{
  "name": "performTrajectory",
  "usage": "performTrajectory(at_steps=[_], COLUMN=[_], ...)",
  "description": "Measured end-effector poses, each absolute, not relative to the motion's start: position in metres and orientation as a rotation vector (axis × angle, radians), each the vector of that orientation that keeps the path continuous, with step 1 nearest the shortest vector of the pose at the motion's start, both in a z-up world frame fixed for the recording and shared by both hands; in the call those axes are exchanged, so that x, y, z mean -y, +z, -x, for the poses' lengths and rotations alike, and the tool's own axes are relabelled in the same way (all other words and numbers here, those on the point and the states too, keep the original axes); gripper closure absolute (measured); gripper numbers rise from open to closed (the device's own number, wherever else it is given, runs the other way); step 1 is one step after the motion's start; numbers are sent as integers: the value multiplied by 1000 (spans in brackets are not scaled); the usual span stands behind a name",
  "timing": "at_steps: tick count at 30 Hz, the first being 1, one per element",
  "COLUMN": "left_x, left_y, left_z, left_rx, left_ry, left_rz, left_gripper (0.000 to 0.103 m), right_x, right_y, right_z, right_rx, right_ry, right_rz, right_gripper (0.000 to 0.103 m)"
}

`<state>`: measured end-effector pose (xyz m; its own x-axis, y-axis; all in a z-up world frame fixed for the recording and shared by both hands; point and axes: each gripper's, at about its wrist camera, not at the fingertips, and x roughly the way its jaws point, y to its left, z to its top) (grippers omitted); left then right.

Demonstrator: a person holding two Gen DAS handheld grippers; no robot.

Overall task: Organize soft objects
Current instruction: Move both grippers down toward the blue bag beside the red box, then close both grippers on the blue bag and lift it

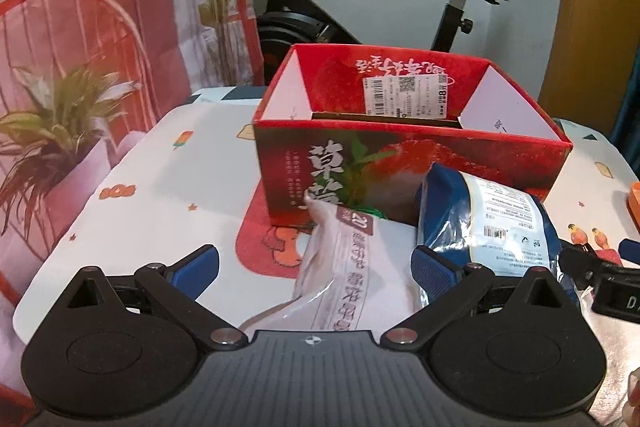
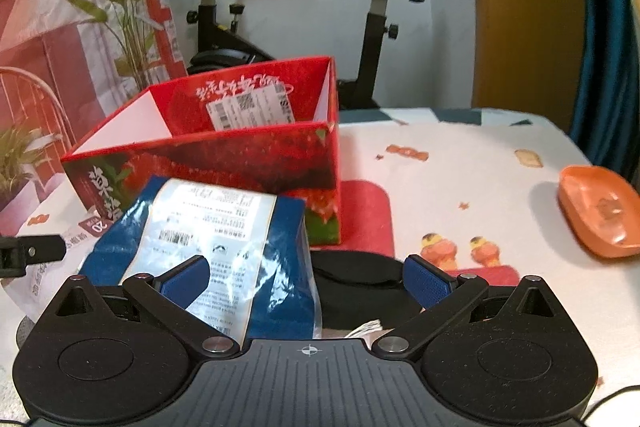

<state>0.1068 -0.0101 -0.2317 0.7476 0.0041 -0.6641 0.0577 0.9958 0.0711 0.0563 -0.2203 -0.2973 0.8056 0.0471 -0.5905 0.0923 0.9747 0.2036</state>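
Blue packet (image 2: pixel 208 239), glossy, crinkled, white printed label, against red box (image 2: pixel 224 163).

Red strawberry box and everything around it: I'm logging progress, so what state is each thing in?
Red strawberry box: open-topped, upright, no bags visible inside.
White bag: on table, between open left tongs, ungripped.
Blue bag: leaning against box, ungripped.
Right tongs: open.
Orange dish: on table, apart.

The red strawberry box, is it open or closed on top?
Open. The red strawberry box has no lid; its inner walls and a barcode label inside show.
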Motion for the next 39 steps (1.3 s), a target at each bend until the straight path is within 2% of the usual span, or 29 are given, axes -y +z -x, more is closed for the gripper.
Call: performTrajectory(at_steps=[12, 14, 17, 20, 22, 24, 39], left_x=[27, 36, 47, 54, 55, 55, 44], left_y=[-198, -200, -212, -228, -237, -242, -265], left_z=[-141, -147, -152, -155, -157, -160, -175], left_rx=[-623, -629, -654, -712, -752, -770, -891], left_ry=[-130, -152, -189, -235, -284, -328, -461], left_rz=[-178, -213, -232, -197, -178, -162, -64], left_gripper=[1, 6, 15, 31, 47, 52, 53], right_x=[237, 241, 243, 242, 239, 232, 220], right_y=[-267, -266, -274, -287, -294, -298, -311], right_z=[-90, -98, -107, -110, -109, -108, -128], right_rx=[-610, -608, -627, -664, -686, -691, -787], right_ry=[72, 87, 113, 134, 160, 177, 236], right_rz=[-166, -178, -211, -268, -288, -277, -296], right_gripper=[1, 1, 6, 16, 24, 24, 26])
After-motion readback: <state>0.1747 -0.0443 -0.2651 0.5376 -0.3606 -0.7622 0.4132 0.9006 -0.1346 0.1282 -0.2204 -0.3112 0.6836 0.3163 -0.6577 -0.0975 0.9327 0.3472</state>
